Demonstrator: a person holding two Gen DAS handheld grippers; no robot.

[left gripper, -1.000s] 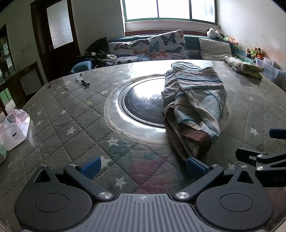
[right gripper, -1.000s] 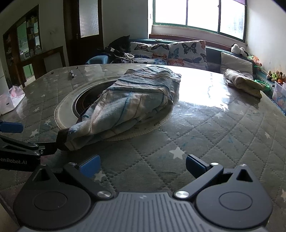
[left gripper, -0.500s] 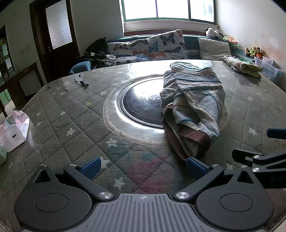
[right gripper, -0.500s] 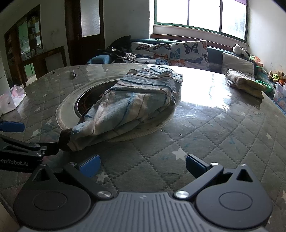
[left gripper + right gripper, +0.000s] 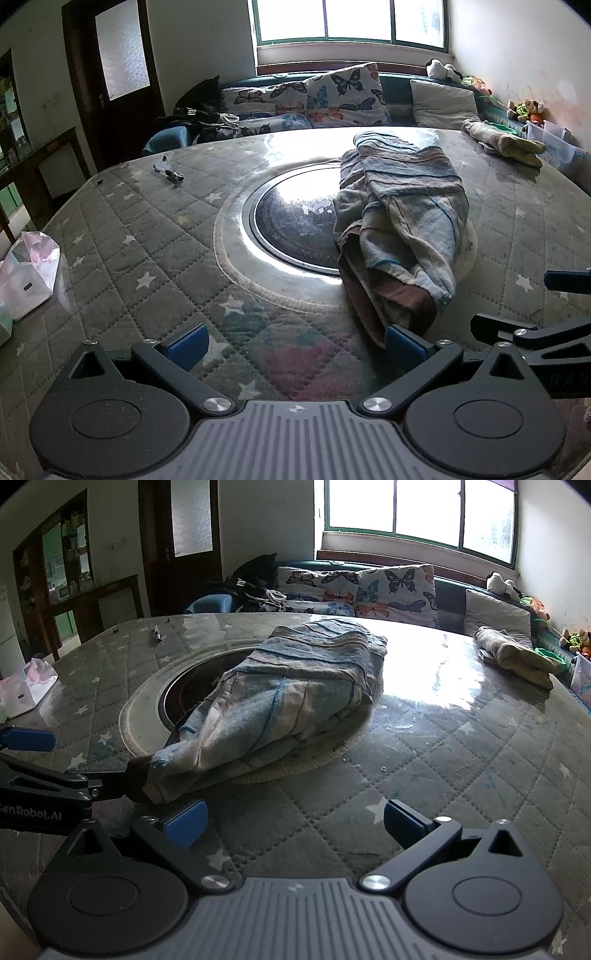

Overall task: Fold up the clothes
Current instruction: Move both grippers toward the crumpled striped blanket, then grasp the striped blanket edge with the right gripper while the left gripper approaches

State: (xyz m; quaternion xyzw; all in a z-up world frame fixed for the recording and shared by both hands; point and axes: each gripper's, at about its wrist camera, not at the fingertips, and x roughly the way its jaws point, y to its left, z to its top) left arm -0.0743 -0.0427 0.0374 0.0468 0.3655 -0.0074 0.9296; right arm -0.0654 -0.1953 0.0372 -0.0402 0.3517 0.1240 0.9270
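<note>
A crumpled striped blue-and-beige garment [image 5: 402, 206] [image 5: 288, 690] with a brown hem lies on the quilted table, partly over the round dark inset [image 5: 291, 221]. My left gripper [image 5: 295, 343] is open and low over the table. Its right pad [image 5: 404, 345] is right at the brown hem; I cannot tell whether it touches. From the right wrist view the left gripper [image 5: 55, 760] comes in at the left edge beside that hem. My right gripper [image 5: 295, 823] is open and empty, a short way in front of the garment's right side, and also appears at the side [image 5: 535, 302].
A folded beige garment [image 5: 502, 142] [image 5: 517, 657] rests at the far right of the table. A pen [image 5: 170, 173] [image 5: 158, 633] lies at the far left. A pink-white bag [image 5: 27, 277] sits off the left edge. Behind is a sofa with butterfly cushions [image 5: 343, 96].
Both grippers have drifted only slightly, and both stay open. The striped garment lies as it did before.
</note>
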